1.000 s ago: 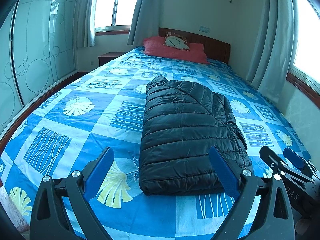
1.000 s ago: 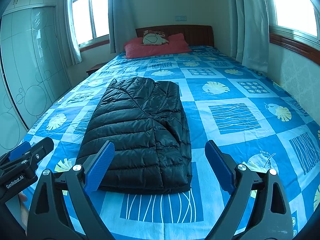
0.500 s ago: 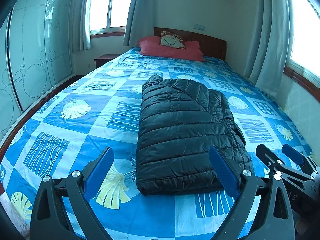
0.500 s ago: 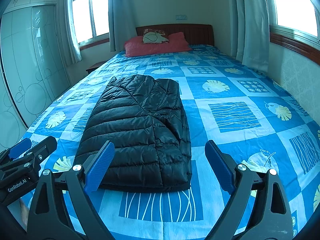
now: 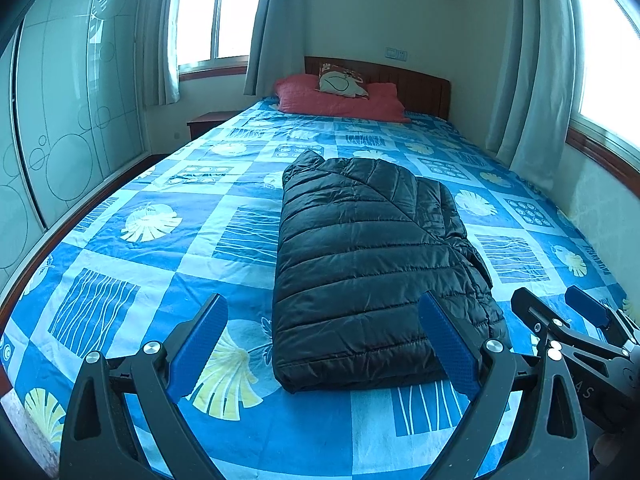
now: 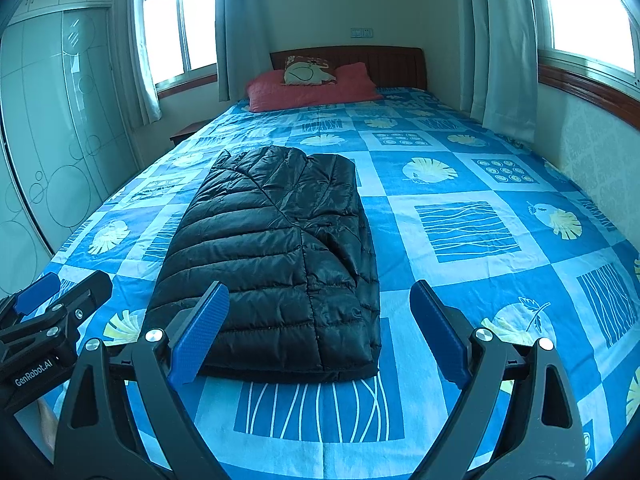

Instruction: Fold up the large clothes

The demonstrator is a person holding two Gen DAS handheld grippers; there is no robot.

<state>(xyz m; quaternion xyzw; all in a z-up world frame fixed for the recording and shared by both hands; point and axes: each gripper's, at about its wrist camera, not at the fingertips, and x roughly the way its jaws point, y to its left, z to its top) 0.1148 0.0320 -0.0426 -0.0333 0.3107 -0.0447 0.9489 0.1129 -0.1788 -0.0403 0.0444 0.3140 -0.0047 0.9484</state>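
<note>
Item: black quilted puffer jacket (image 5: 372,272), folded, lying centre frame on my blue patchwork-print bedspread (image 5: 160,264). Left gripper (image 5: 322,344) and right gripper (image 6: 318,330): both spread wide, holding nothing, at lower frame. Upper centre: red pillow (image 6: 312,88), wooden headboard (image 6: 392,64). Left edge: glass wardrobe doors (image 5: 72,120).

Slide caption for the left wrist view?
Open left hand-held gripper above a folded black jacket on the bed.
</note>
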